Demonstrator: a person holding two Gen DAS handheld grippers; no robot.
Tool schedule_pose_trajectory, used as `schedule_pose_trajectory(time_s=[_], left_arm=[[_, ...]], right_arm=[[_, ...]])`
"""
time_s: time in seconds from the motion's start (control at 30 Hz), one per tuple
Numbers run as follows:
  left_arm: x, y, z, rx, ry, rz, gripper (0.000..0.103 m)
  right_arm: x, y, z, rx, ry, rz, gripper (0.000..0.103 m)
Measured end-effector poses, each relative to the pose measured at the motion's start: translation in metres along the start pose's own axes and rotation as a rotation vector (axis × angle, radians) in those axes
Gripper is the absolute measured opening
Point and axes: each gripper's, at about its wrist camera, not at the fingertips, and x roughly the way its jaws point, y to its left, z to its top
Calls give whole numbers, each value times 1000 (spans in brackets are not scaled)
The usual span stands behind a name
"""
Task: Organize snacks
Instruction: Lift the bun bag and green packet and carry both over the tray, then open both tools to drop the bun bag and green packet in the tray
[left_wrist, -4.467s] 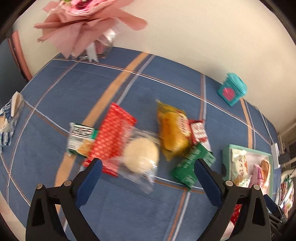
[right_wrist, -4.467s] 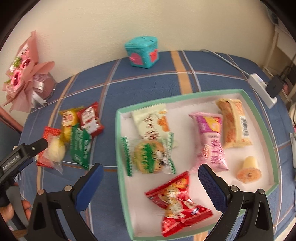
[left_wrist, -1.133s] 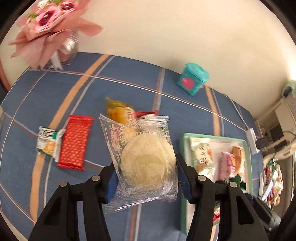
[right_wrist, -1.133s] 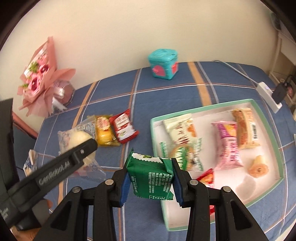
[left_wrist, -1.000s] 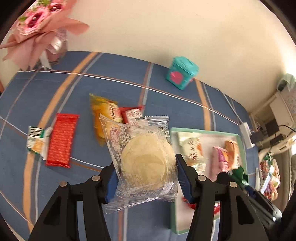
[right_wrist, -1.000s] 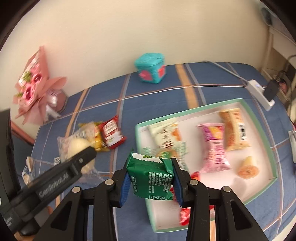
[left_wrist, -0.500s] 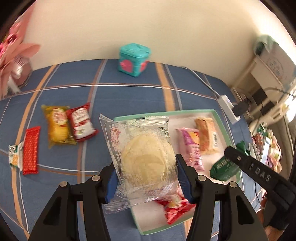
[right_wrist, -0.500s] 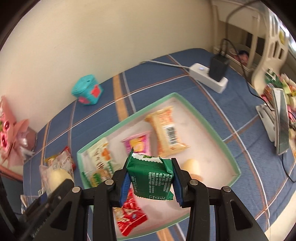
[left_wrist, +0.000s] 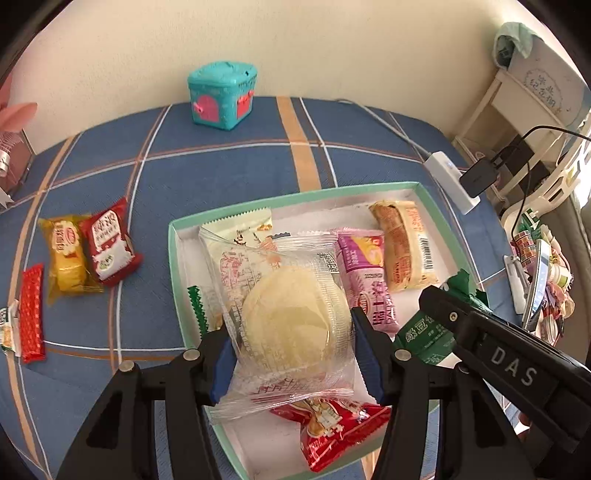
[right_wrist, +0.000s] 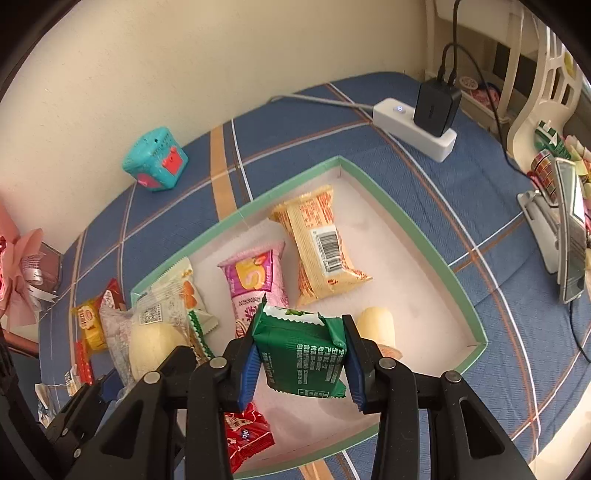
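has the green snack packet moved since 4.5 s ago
Yes. The green snack packet lay on the blue cloth left of the tray; now the right gripper holds it lifted over the tray, near the pink packet.

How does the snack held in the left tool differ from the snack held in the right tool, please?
The clear-wrapped round pastry shows its pale cake through the film; the green packet is opaque with printed text. The pastry is wider and spreads the left tool further than the packet spreads the right tool. Both hang above the tray.

our left gripper (left_wrist: 291, 354) and right gripper (right_wrist: 301, 360): black frames, blue ribbed pads, silver screws, white "das" lettering.
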Motion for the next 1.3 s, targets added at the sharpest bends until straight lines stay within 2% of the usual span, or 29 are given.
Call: schedule_pose_trajectory(time_s=[0.47, 0.57, 0.87, 1.1, 1.3], left_arm=[[12, -2, -3, 16, 30, 22, 60], [8, -2, -2, 16, 28, 20, 65], [-14, 3, 1, -12, -1, -6, 69], [-35, 23, 2, -69, -30, 30, 69], [-53, 55, 4, -160, -71, 61, 69]], right_arm=[[23, -4, -3, 30, 71, -1, 43], [21, -4, -3, 35, 68, 7, 44], [-4, -1, 1, 28, 12, 13, 44], [-27, 4, 3, 15, -47, 29, 44], [-34, 10, 2, -7, -59, 30, 44]])
